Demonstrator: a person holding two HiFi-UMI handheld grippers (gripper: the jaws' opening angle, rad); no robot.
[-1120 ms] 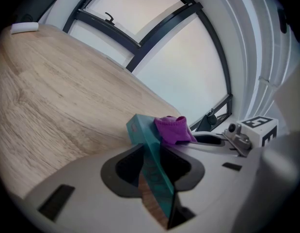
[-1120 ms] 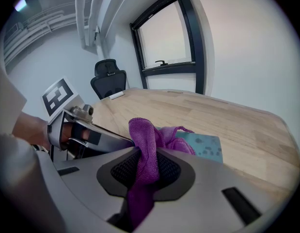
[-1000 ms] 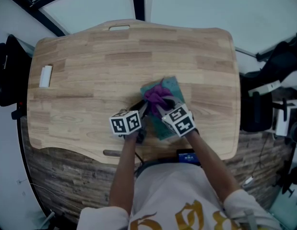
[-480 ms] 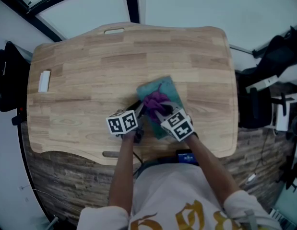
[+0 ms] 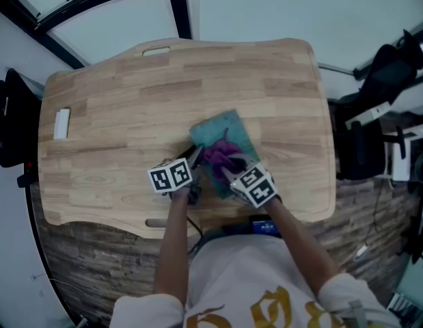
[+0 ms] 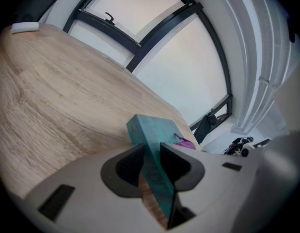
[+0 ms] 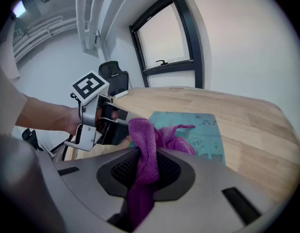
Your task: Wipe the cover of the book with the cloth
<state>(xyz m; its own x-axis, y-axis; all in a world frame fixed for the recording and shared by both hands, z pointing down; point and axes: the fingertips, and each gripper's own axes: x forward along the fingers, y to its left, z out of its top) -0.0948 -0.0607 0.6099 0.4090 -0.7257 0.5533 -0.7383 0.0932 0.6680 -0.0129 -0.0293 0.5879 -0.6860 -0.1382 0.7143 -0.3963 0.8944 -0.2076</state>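
Note:
A teal book [image 5: 221, 134] lies flat on the wooden table [image 5: 129, 101], near its front middle. My left gripper [image 5: 195, 161] is shut on the book's near left edge; in the left gripper view the book [image 6: 152, 144] runs edge-on between the jaws. My right gripper [image 5: 226, 166] is shut on a purple cloth [image 5: 219, 153], and the bunched cloth [image 7: 157, 140] rests on the book's cover [image 7: 198, 130]. The left gripper [image 7: 99, 118] also shows in the right gripper view, clamped at the book's left side.
A small white block [image 5: 61, 124] lies near the table's left edge. A dark chair [image 5: 13, 115] stands at the left, and black equipment [image 5: 382, 94] stands to the right of the table. A handle slot [image 5: 155, 50] is cut in the far edge.
The cloth and right gripper have slid a little toward me over the cover. The left gripper has kept its hold on the book.

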